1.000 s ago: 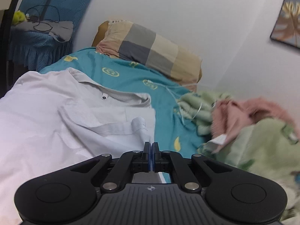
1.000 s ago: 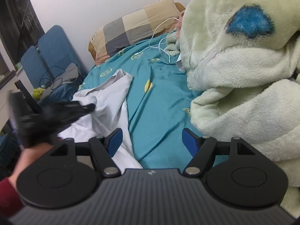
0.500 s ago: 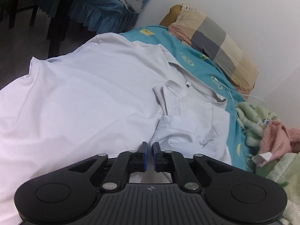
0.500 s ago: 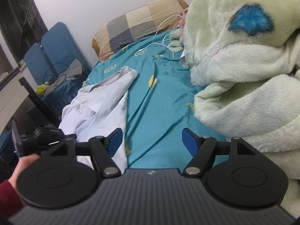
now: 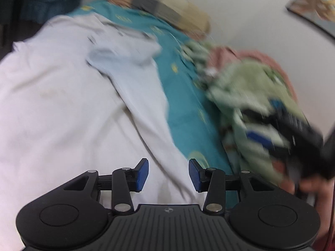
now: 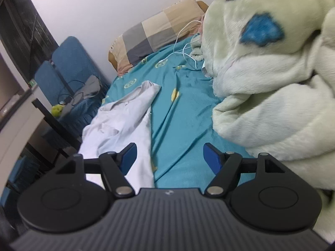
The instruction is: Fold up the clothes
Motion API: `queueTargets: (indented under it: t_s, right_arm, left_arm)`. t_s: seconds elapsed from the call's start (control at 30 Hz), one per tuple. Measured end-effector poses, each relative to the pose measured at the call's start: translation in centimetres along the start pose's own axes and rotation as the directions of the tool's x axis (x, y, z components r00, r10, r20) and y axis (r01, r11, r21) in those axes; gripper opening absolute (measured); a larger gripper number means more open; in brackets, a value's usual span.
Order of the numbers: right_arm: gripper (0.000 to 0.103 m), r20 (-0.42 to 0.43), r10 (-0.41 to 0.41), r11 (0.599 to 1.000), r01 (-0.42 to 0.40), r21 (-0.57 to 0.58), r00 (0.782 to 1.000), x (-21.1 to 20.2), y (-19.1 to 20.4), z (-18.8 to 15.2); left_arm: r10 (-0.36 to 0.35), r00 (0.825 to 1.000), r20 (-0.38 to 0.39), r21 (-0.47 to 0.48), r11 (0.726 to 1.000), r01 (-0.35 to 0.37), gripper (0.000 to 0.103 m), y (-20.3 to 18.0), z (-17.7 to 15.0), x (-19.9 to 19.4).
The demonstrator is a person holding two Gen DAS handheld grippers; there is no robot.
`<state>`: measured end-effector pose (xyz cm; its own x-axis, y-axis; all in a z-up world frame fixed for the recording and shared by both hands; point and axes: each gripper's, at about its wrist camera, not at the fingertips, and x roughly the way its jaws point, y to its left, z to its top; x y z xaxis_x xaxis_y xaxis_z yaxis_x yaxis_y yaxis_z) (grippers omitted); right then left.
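From the left wrist view, which is smeared with motion blur, we see our left tool (image 5: 168, 174) with its blue pads standing apart; its jaws have just been opening and nothing sits between them, only cloth lying below. That cloth is the pale white-grey shirt (image 5: 69, 104), spread loosely over the near-left part of the bed, whose teal sheet with yellow prints (image 5: 188, 108) we take as our landmark. At the far end of the sheet lies a checked beige and grey pillow (image 5: 163, 6), and along the sheet's right side a fluffy pale green blanket (image 5: 247, 87) is heaped, with a pink cloth (image 5: 257, 55) behind it. Over the blanket, at the right edge, we make out the blurred black body and blue pads of the right tool (image 5: 266, 133), its state unreadable here. From the right wrist view, sharp this time, our right tool (image 6: 169, 156) holds its jaws wide apart with nothing between them, poised above the teal sheet (image 6: 188, 115). The shirt (image 6: 123, 117) lies on the sheet's left side, collar toward the pillow (image 6: 155, 35), its near edge passing under the tool's left finger. The green blanket (image 6: 272, 79) crowds the sheet's right side, a white cable (image 6: 184, 48) trails across the sheet by the pillow, and a blue padded chair (image 6: 69, 67) stands beyond the sheet's left edge.
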<state>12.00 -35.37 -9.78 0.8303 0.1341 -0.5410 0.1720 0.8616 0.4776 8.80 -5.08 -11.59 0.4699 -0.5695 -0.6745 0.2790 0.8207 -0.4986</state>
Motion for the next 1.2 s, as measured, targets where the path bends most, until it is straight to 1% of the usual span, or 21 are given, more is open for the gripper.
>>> queueTargets:
  t_s: [0.03,0.1,0.2,0.27,0.3,0.33,0.4,0.43,0.5,0.57,0.63,0.67,0.77,0.83,0.9,0.97,1.0,1.07,1.1,1.13,1.2]
  right_arm:
    - [0.072,-0.006,0.002,1.0,-0.002,-0.005,1.0,-0.6,0.1,-0.1]
    - [0.072,-0.013,0.011,1.0,-0.011,-0.021,1.0,-1.8,0.5,-0.5]
    - [0.072,-0.016,0.026,0.999,-0.026,-0.044,1.0,-2.7,1.0,-0.9]
    - [0.072,-0.021,0.025,0.998,-0.026,-0.053,0.999,-2.9,1.0,-1.2]
    - [0.072,-0.027,0.024,0.998,-0.025,-0.052,0.999,-2.8,0.9,-1.4]
    - [0.072,-0.036,0.022,0.998,-0.024,-0.05,0.999,-2.6,0.8,-1.6]
    - [0.072,-0.061,0.016,0.999,-0.019,-0.05,0.998,-2.0,0.6,-2.0]
    - [0.072,-0.075,0.012,0.998,-0.016,-0.055,0.997,-1.6,0.7,-2.2]
    - [0.072,-0.095,0.012,0.998,-0.018,-0.068,0.995,-1.1,0.9,-2.5]
    - [0.072,-0.109,0.02,0.996,-0.028,-0.079,0.994,-0.8,1.1,-2.7]
    - [0.072,-0.117,0.035,0.995,-0.045,-0.089,0.993,-0.7,1.5,-2.9]
    - [0.072,-0.121,0.041,0.994,-0.053,-0.094,0.992,-0.5,1.7,-3.0]
    - [0.072,-0.141,0.044,0.991,-0.061,-0.121,0.989,0.0,2.6,-3.4]
    - [0.072,-0.168,0.045,0.986,-0.071,-0.154,0.985,0.6,3.3,-3.8]
    - [0.072,-0.197,0.04,0.978,-0.079,-0.194,0.98,1.0,4.0,-4.3]
    - [0.072,-0.222,0.026,0.969,-0.079,-0.234,0.975,1.3,4.7,-4.9]
    - [0.072,-0.231,0.017,0.966,-0.076,-0.246,0.973,1.3,5.0,-5.2]
    - [0.072,-0.25,0.002,0.963,-0.07,-0.261,0.968,1.2,5.3,-5.6]
    - [0.072,-0.256,0.002,0.962,-0.071,-0.263,0.967,1.1,5.4,-5.7]
    - [0.072,-0.26,0.002,0.962,-0.074,-0.264,0.966,1.1,5.5,-5.7]
    - [0.072,-0.255,0.001,0.965,-0.068,-0.254,0.967,1.0,5.5,-5.6]
  left_arm:
    - [-0.008,1.0,-0.022,0.036,0.999,0.009,0.049,-0.9,-1.2,0.3]
    - [0.001,0.998,-0.066,0.113,0.994,0.006,0.05,-2.2,-3.5,1.4]
    - [0.004,0.992,-0.128,0.157,0.987,0.016,0.05,-2.8,-5.5,2.7]
    - [0.0,0.987,-0.159,0.194,0.981,0.031,0.048,-3.1,-6.3,3.3]
    - [0.006,0.987,-0.163,0.217,0.976,0.03,0.042,-3.2,-6.4,3.4]
    - [0.013,0.986,-0.166,0.234,0.972,0.027,0.026,-3.3,-6.5,3.4]
    - [0.016,0.984,-0.178,0.237,0.971,0.027,0.003,-3.3,-6.4,3.1]
    - [0.009,0.984,-0.177,0.22,0.975,0.031,0.003,-3.2,-6.1,2.5]
    - [-0.008,0.985,-0.174,0.179,0.983,0.04,0.002,-3.1,-5.4,1.0]
    - [-0.041,0.982,-0.184,0.076,0.996,0.055,0.002,-2.8,-4.7,-1.1]
    - [-0.067,0.979,-0.195,-0.038,0.997,0.061,0.002,-1.9,-4.4,-3.4]
    - [-0.064,0.978,-0.198,-0.085,0.995,0.048,0.002,-1.2,-4.3,-4.5]
    - [-0.011,0.975,-0.22,-0.192,0.981,-0.033,0.002,1.2,-5.1,-5.9]
    - [0.047,0.968,-0.246,-0.214,0.972,-0.102,0.002,2.9,-5.9,-5.3]
    - [0.088,0.959,-0.27,-0.229,0.961,-0.152,0.002,4.4,-6.6,-4.2]
    - [0.083,0.953,-0.293,-0.258,0.952,-0.162,0.003,5.5,-6.9,-3.4]
    - [0.074,0.953,-0.293,-0.262,0.953,-0.154,0.004,5.7,-6.8,-3.4]
    - [0.055,0.957,-0.285,-0.271,0.953,-0.136,0.014,5.9,-6.3,-3.6]
    - [0.045,0.963,-0.265,-0.274,0.954,-0.12,0.024,5.9,-5.8,-4.2]
    - [0.035,0.969,-0.245,-0.278,0.955,-0.105,0.032,5.9,-5.2,-4.7]
    - [0.023,0.982,-0.19,-0.283,0.956,-0.077,0.037,5.9,-3.4,-5.8]
